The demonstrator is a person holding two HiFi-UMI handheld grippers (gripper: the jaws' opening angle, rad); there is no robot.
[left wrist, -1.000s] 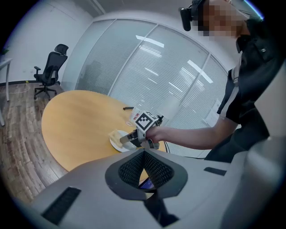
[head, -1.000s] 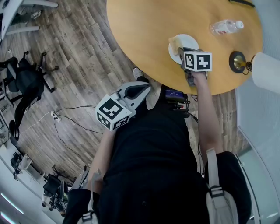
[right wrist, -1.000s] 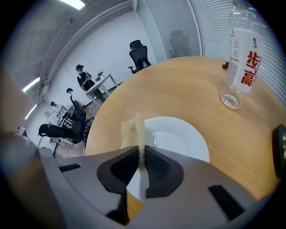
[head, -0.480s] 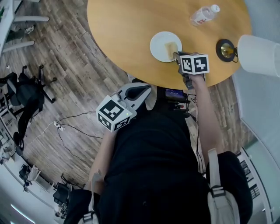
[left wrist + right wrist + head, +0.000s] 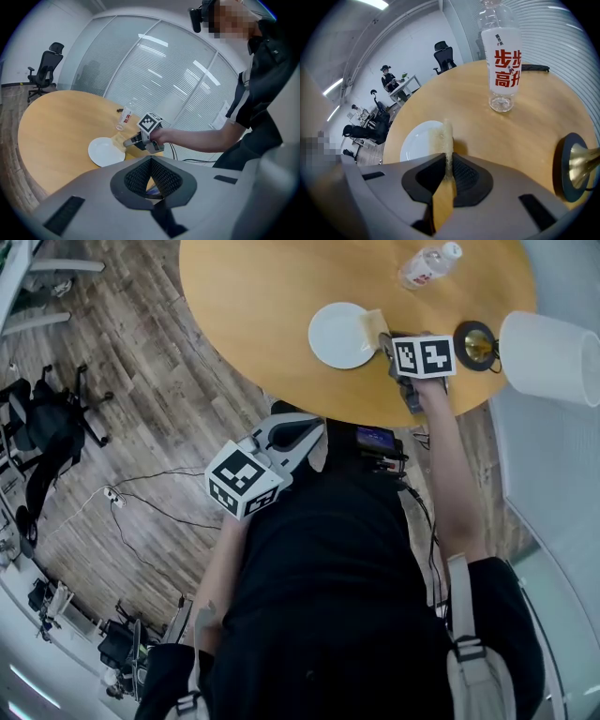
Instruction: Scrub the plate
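A white plate (image 5: 337,336) lies on the round wooden table (image 5: 262,306). My right gripper (image 5: 388,341) is shut on a thin yellow sponge (image 5: 375,324), which hangs over the plate's right rim. In the right gripper view the sponge (image 5: 447,138) stands edge-on between the jaws, with the plate (image 5: 417,143) just left of it. My left gripper (image 5: 302,430) hangs off the table's near edge, above the floor. Its jaws (image 5: 151,161) are shut on nothing. From there I see the plate (image 5: 105,152) and the right gripper (image 5: 131,140) beside it.
A clear water bottle (image 5: 502,61) with red print stands upright beyond the plate. A lamp with a black and brass base (image 5: 473,343) and a white shade (image 5: 553,357) is at the table's right edge. Office chairs (image 5: 42,427) and cables lie on the wooden floor at left.
My right gripper has carried the sponge from the plate's left side across to its right rim. The left gripper has stayed by the table's edge.
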